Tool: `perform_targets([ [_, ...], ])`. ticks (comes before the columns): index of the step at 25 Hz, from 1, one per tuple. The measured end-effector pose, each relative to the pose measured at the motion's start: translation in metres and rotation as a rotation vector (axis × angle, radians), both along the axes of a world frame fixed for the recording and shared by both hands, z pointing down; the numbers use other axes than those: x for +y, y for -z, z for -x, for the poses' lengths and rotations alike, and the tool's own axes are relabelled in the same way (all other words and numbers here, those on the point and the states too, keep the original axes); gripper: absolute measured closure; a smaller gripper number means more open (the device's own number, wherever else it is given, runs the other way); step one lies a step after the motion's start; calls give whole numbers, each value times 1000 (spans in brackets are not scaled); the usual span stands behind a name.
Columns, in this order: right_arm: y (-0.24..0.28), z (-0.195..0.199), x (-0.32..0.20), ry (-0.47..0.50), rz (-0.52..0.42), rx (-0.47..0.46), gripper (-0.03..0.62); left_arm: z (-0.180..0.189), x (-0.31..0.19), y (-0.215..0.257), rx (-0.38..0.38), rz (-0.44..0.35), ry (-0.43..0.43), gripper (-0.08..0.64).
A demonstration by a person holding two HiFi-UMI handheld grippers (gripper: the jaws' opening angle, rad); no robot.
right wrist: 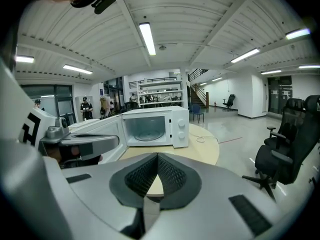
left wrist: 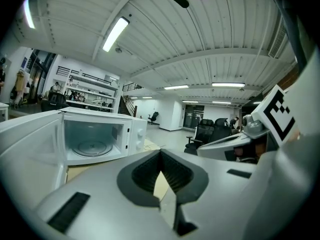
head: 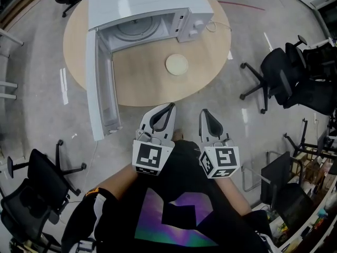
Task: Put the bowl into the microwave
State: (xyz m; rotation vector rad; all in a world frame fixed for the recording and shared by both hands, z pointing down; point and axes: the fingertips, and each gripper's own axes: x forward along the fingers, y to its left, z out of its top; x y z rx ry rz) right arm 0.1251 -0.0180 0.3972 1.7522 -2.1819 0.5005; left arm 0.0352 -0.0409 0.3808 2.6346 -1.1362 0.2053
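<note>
In the head view a cream bowl (head: 177, 65) sits on the round wooden table (head: 152, 88), just in front of the white microwave (head: 142, 7). The microwave door (head: 100, 83) hangs wide open to the left, and the cavity with its glass turntable is bare. Both grippers are held close to my body, short of the table's near edge. My left gripper (head: 169, 106) and right gripper (head: 204, 112) are shut with nothing between the jaws. The left gripper (left wrist: 161, 153) faces the microwave (left wrist: 100, 139). The right gripper (right wrist: 158, 155) also faces the microwave (right wrist: 155, 126).
A white cable (head: 220, 25) lies on the table right of the microwave. Black office chairs stand at the right (head: 279, 73) and lower left (head: 37, 183) on the grey floor. Another chair (right wrist: 287, 144) shows at the right of the right gripper view.
</note>
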Motion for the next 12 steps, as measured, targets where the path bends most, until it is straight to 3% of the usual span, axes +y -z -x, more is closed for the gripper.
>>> perform_targets([
  [12,13,-25,-62,120,-48,-73,577,-24,-41,14,-71,-26,119,514],
])
